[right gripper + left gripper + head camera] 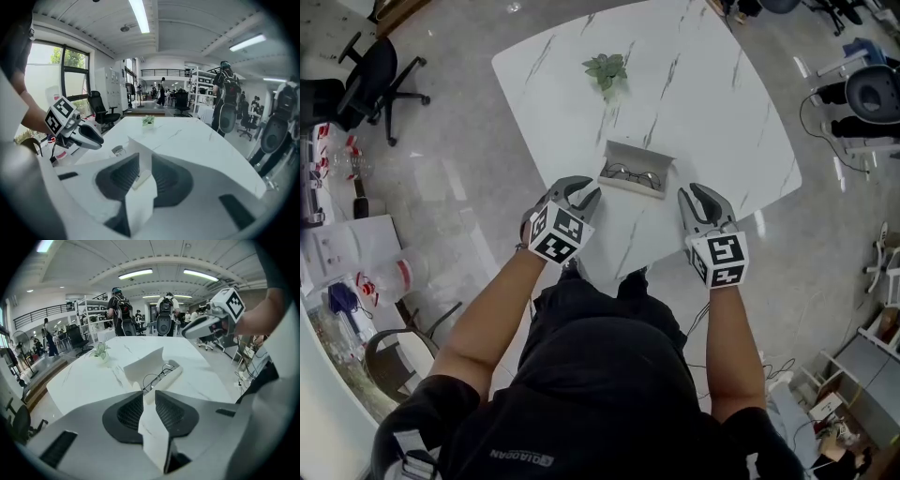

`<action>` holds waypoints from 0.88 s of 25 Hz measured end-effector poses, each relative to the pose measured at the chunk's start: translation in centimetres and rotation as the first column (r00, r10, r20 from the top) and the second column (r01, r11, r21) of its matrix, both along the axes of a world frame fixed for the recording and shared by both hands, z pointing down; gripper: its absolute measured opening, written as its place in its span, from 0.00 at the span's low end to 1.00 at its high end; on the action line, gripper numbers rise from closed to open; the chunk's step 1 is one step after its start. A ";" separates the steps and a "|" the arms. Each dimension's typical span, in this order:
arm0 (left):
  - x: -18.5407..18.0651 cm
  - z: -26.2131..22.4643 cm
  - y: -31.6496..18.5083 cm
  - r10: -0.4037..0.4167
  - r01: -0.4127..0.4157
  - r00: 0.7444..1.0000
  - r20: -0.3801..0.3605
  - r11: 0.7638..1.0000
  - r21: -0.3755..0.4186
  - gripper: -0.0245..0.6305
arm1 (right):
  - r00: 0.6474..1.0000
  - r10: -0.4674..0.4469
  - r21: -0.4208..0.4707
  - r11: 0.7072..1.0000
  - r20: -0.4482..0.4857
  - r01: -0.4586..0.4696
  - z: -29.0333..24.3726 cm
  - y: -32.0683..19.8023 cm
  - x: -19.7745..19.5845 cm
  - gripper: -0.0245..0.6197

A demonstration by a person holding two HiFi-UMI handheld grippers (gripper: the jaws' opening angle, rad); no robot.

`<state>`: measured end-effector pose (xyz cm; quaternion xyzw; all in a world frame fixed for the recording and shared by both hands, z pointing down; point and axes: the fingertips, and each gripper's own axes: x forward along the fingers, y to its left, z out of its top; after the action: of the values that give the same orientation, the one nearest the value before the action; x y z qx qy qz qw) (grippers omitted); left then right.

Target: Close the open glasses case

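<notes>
Table: white marble-patterned table, bearing every item below
Glasses case: glasses case lies open on the table towards the edge closest to the person, lid raised on its far side
Glasses: wire-framed glasses lie inside the glasses case, in its lower tray
Plant: small green plant stands beyond the glasses case, well apart from it
Left gripper: left gripper is just beside the left end of the glasses case, not touching it; jaws parted by a narrow gap, nothing between them
Right gripper: right gripper is near the right end of the glasses case, clear of it; jaws parted by a narrow gap, nothing held
Gripper line-up: the two grippers flank the glasses case, both on the person's side of it
</notes>
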<state>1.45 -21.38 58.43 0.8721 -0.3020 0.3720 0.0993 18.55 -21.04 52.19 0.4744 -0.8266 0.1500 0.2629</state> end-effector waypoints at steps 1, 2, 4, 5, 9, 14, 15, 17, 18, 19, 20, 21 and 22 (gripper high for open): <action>0.0 0.3 -0.3 0.002 -0.002 1.000 0.003 1.000 -0.001 0.17 | 1.000 -0.001 -0.003 1.000 -0.007 0.001 0.3 -0.3 0.2 0.17; 0.1 0.6 -0.5 0.003 -0.003 1.000 0.006 1.000 -0.003 0.16 | 1.000 -0.001 -0.006 1.000 -0.012 0.001 0.6 -0.7 0.3 0.17; 0.1 1.2 -0.9 0.010 -0.010 1.000 0.018 1.000 -0.008 0.17 | 1.000 0.001 -0.012 1.000 -0.020 -0.001 1.2 -1.2 0.5 0.17; 0.1 1.5 -0.9 0.015 -0.015 1.000 0.027 1.000 -0.010 0.17 | 1.000 0.001 -0.015 1.000 -0.023 -0.002 1.5 -1.5 0.6 0.17; 0.2 2.4 -1.3 0.032 -0.031 0.998 0.052 0.999 -0.014 0.17 | 0.999 -0.001 -0.021 1.000 -0.035 0.000 2.2 -2.6 0.8 0.17; 0.1 3.1 -1.8 0.032 -0.031 0.998 0.058 0.999 -0.021 0.17 | 0.999 -0.003 -0.025 1.000 -0.036 0.003 2.6 -3.5 0.6 0.17; 0.1 3.2 -1.8 0.035 -0.033 0.998 0.057 0.999 -0.022 0.17 | 0.999 -0.004 -0.026 1.000 -0.035 0.003 2.6 -3.6 0.6 0.17; 0.3 3.4 -1.8 0.045 -0.043 0.998 0.055 0.999 -0.024 0.17 | 0.999 -0.007 -0.029 1.000 -0.034 0.006 2.8 -3.8 0.6 0.17; 0.4 3.6 -1.7 0.050 -0.048 0.997 0.054 0.998 -0.027 0.17 | 0.999 -0.009 -0.030 1.000 -0.035 0.008 2.8 -3.8 0.6 0.17; 0.5 3.7 -1.7 0.056 -0.054 0.997 0.056 0.998 -0.030 0.17 | 0.999 -0.010 -0.032 0.999 -0.036 0.009 2.9 -3.9 0.6 0.17; 0.6 3.9 -1.6 0.063 -0.061 0.996 0.059 0.998 -0.034 0.17 | 0.999 -0.011 -0.034 0.999 -0.038 0.010 3.0 -4.0 0.7 0.17; 0.7 4.1 -1.5 0.070 -0.068 0.995 0.064 0.997 -0.038 0.18 | 0.999 -0.010 -0.035 0.999 -0.038 0.009 3.1 -4.1 0.8 0.17; 0.8 4.3 -1.4 0.078 -0.075 0.995 0.069 0.996 -0.041 0.18 | 0.999 -0.009 -0.036 0.999 -0.038 0.007 3.1 -4.1 0.8 0.17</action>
<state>2.21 -22.78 62.73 0.8673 -0.2644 0.4118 0.0909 19.39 -25.19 55.32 0.4691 -0.8205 0.1547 0.2878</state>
